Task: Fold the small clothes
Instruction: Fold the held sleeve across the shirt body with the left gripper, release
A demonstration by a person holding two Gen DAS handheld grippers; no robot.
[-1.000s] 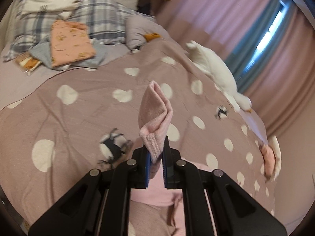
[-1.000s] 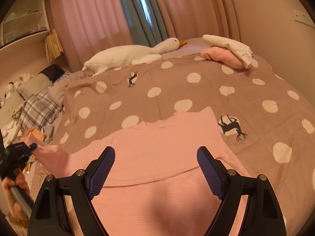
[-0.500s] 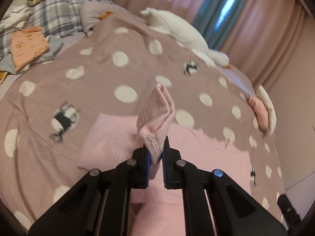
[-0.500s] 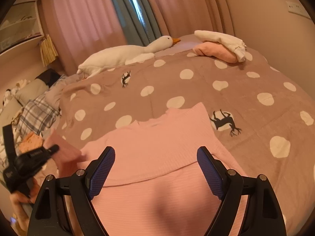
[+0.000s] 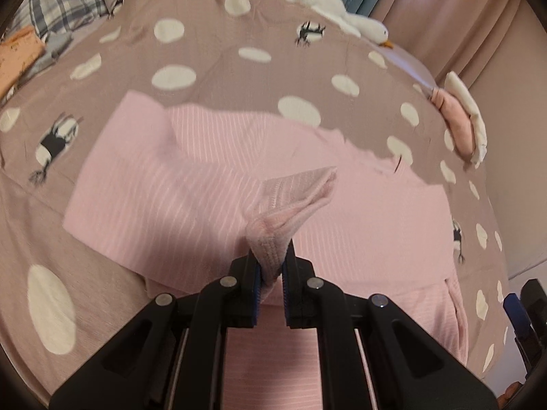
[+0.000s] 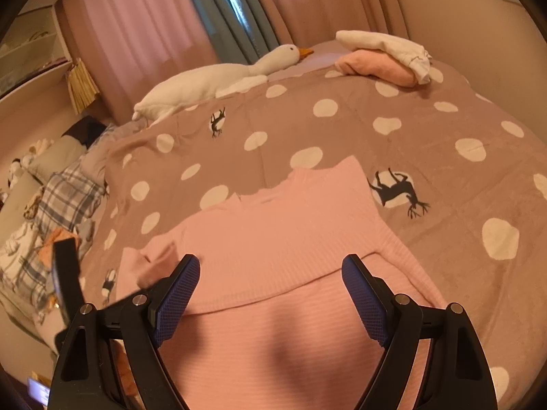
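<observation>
While pinched, sleeve cuff (image 5: 294, 198) protrudes beyond left claw (image 5: 271, 270).

Home bedroom showing: bed lying under mauve duvet (image 6: 427, 143) dotted with white spots and deer prints; plush goose (image 6: 218, 78) resting along far edge; plaid pillows (image 6: 68, 198) piling at headboard side; pink curtains (image 6: 136, 34) hanging over window; folded clothes (image 6: 383, 58) sitting stacked near corner; shelving (image 6: 30, 51) standing against wall
</observation>
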